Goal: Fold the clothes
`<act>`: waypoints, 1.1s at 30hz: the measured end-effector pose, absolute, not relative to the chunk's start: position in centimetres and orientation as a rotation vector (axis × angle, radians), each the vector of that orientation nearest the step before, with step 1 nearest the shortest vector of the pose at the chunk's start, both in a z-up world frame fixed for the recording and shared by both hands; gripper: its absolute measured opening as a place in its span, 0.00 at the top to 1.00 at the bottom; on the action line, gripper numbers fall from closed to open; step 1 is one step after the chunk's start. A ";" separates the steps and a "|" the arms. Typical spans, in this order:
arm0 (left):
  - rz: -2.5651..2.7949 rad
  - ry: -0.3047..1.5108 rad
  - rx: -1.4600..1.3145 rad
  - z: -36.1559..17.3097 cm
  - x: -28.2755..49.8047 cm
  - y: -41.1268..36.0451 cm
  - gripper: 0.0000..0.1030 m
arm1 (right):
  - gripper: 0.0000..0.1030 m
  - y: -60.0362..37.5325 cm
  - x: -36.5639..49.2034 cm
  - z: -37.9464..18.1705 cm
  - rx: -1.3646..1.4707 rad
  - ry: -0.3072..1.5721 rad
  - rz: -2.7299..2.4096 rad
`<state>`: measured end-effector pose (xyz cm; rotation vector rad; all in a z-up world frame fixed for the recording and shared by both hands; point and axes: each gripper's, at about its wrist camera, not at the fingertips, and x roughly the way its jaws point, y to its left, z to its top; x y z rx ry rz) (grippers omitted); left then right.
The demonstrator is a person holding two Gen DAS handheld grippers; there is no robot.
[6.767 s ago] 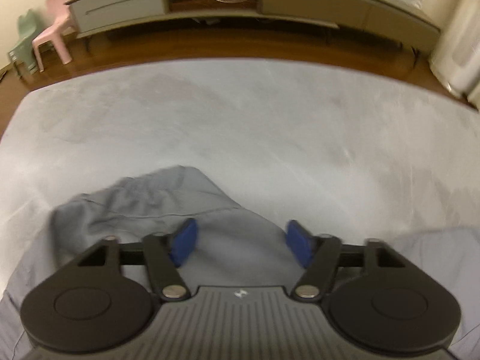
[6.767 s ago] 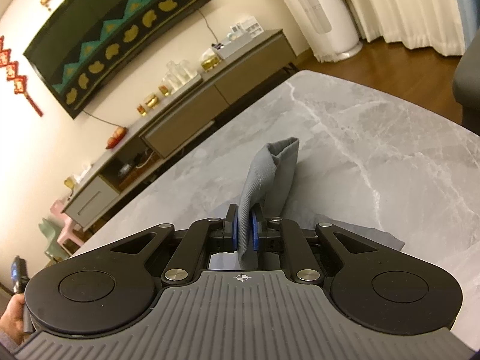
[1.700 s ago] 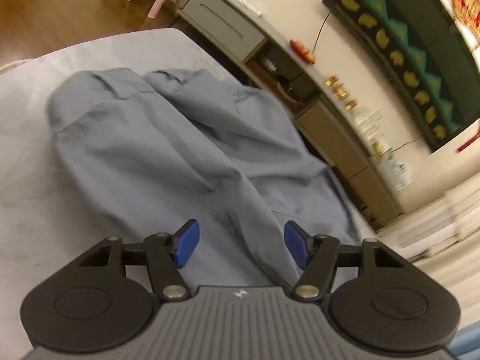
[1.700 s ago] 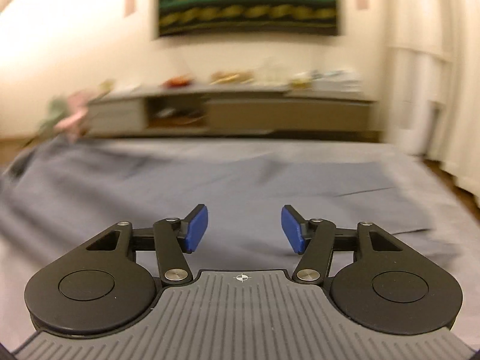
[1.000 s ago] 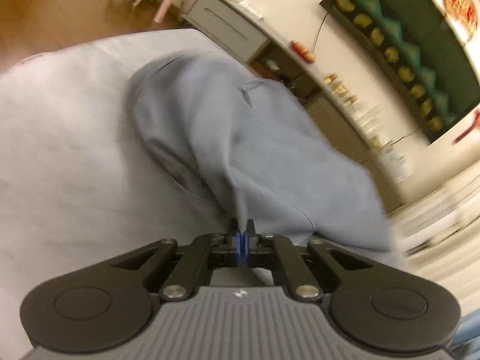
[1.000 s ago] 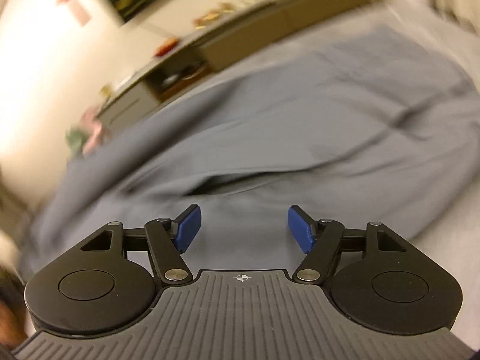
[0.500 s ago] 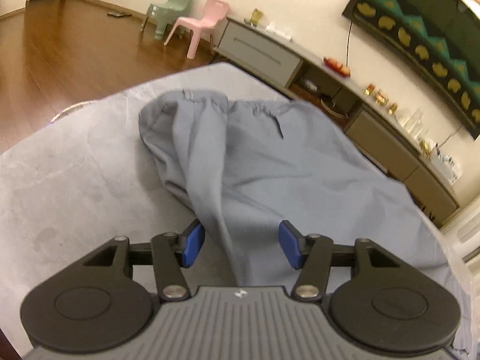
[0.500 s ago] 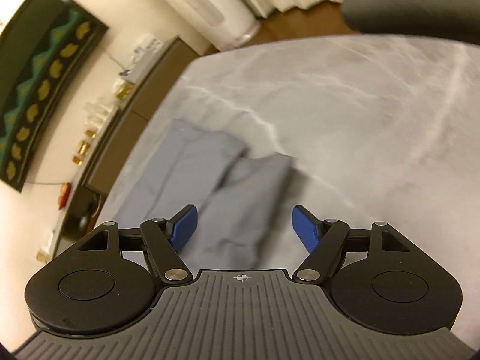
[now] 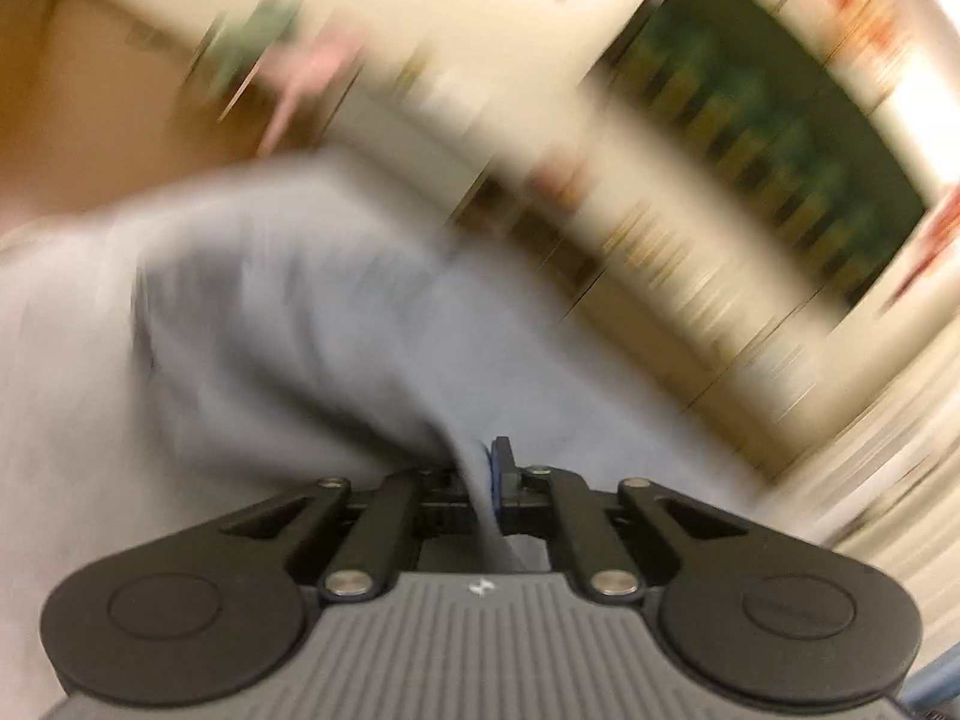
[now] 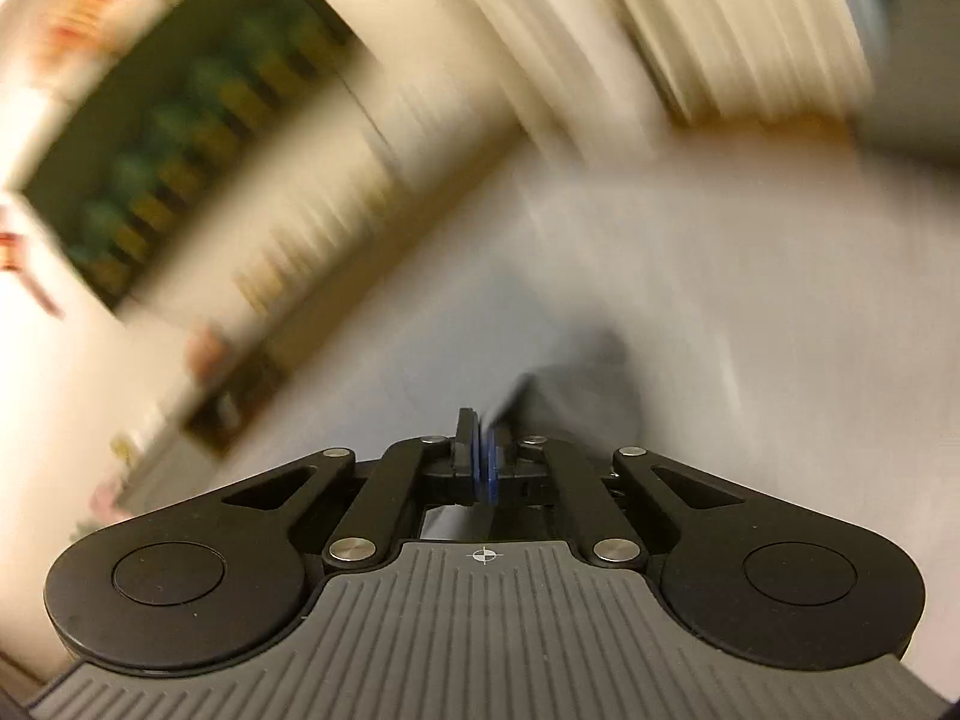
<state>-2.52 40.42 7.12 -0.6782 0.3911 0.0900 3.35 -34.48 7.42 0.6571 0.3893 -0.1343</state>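
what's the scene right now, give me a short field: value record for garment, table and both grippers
garment: grey-blue garment, bunched on the table, blurred in both views
table: pale grey marbled top, bare on the side the right wrist view shows
left gripper: left gripper shut on a fold of the cloth
right gripper: right gripper shut on a thin edge of the cloth
background: dark wall panel and low cabinet, smeared by motion blur
fold state: cannot tell
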 end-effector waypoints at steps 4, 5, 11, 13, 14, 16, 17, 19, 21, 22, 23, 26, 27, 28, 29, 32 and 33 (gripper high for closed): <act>0.191 0.617 -0.748 3.2 -6.6 41.1 0.94 | 1.00 -36.3 0.7 6.7 0.742 0.473 -0.215; 0.234 0.690 -0.755 1.6 -7.0 41.4 0.94 | 1.00 -37.5 0.3 4.8 0.855 0.539 -0.234; 0.348 0.696 -0.767 0.5 -11.1 43.3 0.49 | 0.91 -38.4 -1.3 3.8 0.979 0.577 -0.225; 0.422 0.615 -0.837 1.2 -12.2 44.8 0.39 | 0.86 -37.9 -1.8 4.4 0.986 0.549 -0.225; 0.445 0.577 -0.865 1.5 -12.5 45.2 0.39 | 0.78 -37.7 -1.7 4.3 1.000 0.549 -0.220; 0.459 0.500 -0.884 2.6 -13.1 45.5 0.36 | 0.57 -37.7 -1.2 3.7 1.036 0.558 -0.218; 0.455 0.477 -0.864 3.3 -13.1 45.2 0.34 | 0.55 -37.9 -1.1 3.5 1.050 0.569 -0.218; 0.476 0.464 -0.758 4.9 -12.1 43.8 0.18 | 0.54 -38.1 -1.0 3.1 1.076 0.590 -0.218; 0.493 0.516 -0.664 5.3 -10.6 42.5 0.07 | 0.50 -37.6 -0.8 2.9 1.070 0.611 -0.213; 0.500 0.545 -0.617 5.4 -9.8 41.8 0.05 | 0.50 -37.4 -0.5 2.9 1.059 0.620 -0.213; 0.514 0.586 -0.596 5.1 -8.4 41.5 0.05 | 0.48 -37.2 -0.3 2.8 1.047 0.628 -0.214; 0.565 0.711 -0.554 3.7 -3.9 41.1 0.08 | 0.45 -36.8 0.1 2.3 1.011 0.655 -0.229; 0.577 0.735 -0.554 3.2 -2.7 41.5 0.28 | 0.45 -36.7 0.3 2.1 0.996 0.665 -0.240; 0.545 0.757 -0.576 2.8 -1.3 41.9 0.65 | 0.44 -36.5 0.6 1.8 0.980 0.676 -0.246; 0.502 0.777 -0.591 2.6 0.0 42.2 0.73 | 0.47 -36.4 1.0 1.5 0.964 0.687 -0.243; 0.252 0.665 -0.646 4.9 2.6 41.2 0.95 | 0.86 -36.5 1.8 0.6 0.945 0.713 -0.241; 0.104 0.537 -0.684 7.3 2.3 40.4 0.96 | 0.88 -36.7 2.0 0.3 0.951 0.720 -0.244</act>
